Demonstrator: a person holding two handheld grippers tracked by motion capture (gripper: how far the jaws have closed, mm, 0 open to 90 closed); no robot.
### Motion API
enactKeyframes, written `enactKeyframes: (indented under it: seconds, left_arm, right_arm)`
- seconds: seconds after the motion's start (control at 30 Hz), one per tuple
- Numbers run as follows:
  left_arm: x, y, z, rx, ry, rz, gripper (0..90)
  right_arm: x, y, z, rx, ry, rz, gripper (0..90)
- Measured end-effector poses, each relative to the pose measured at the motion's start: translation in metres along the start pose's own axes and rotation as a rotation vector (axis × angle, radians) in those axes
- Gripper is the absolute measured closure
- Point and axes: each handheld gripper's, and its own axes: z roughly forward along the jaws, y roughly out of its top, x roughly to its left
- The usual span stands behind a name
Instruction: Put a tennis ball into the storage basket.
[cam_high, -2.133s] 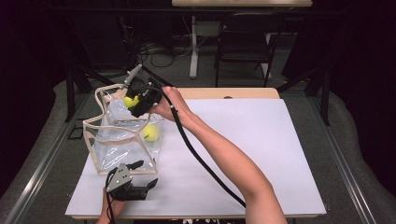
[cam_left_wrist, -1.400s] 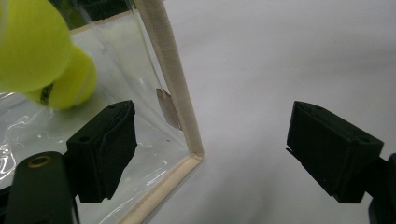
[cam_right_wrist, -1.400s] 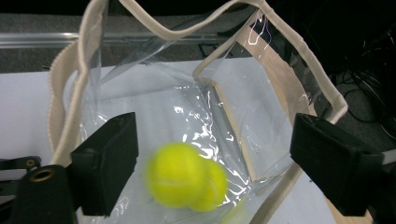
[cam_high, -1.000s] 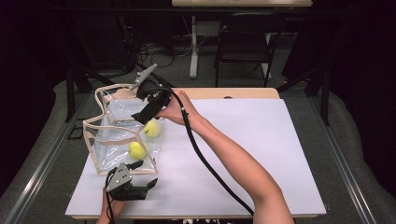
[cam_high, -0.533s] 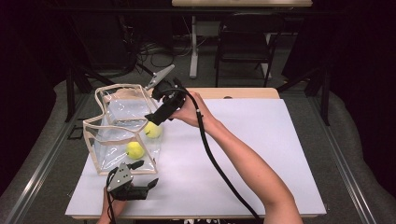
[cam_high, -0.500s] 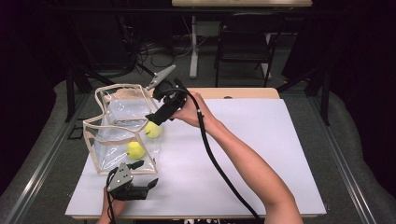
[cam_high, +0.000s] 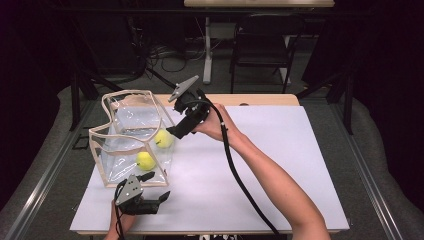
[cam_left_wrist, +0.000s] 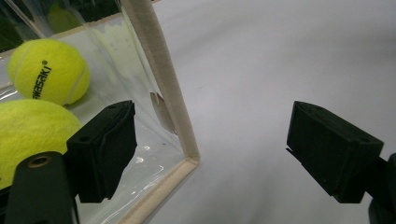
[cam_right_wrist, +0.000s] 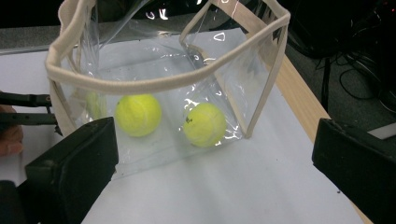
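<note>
R gripper (cam_high: 176, 133) jaws apart, empty, balls in bag (cam_high: 131, 127) | L gripper (cam_high: 156, 186) jaws apart astride bag corner to steady it

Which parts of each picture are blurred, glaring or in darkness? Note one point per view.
High view: the white table is brightly lit, while the room behind lies in darkness. Left gripper view: the nearer tennis ball is soft and out of focus; the farther tennis ball is sharp enough to show its print. Right gripper view: white glare streaks the clear bag, and the close black jaws look blurred.
</note>
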Motion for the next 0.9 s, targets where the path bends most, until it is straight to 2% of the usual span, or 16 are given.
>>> enactKeyframes:
  seconds: [0.27, 0.6, 0.9]
  left_arm:
    - [0.000, -0.001, -0.001, 0.000, 0.008, -0.004, 16.0]
    - [0.000, -0.001, 0.000, 0.003, -0.006, 0.003, 16.0]
    - [-0.001, 0.000, 0.000, 0.000, -0.012, 0.009, 16.0]
  right_arm:
    - [-0.003, -0.014, -0.002, 0.020, -0.011, 0.010, 0.0]
    - [0.000, -0.038, -0.002, 0.061, -0.025, 0.011, 0.0]
    - [-0.001, -0.060, -0.004, 0.083, -0.042, 0.036, 0.0]
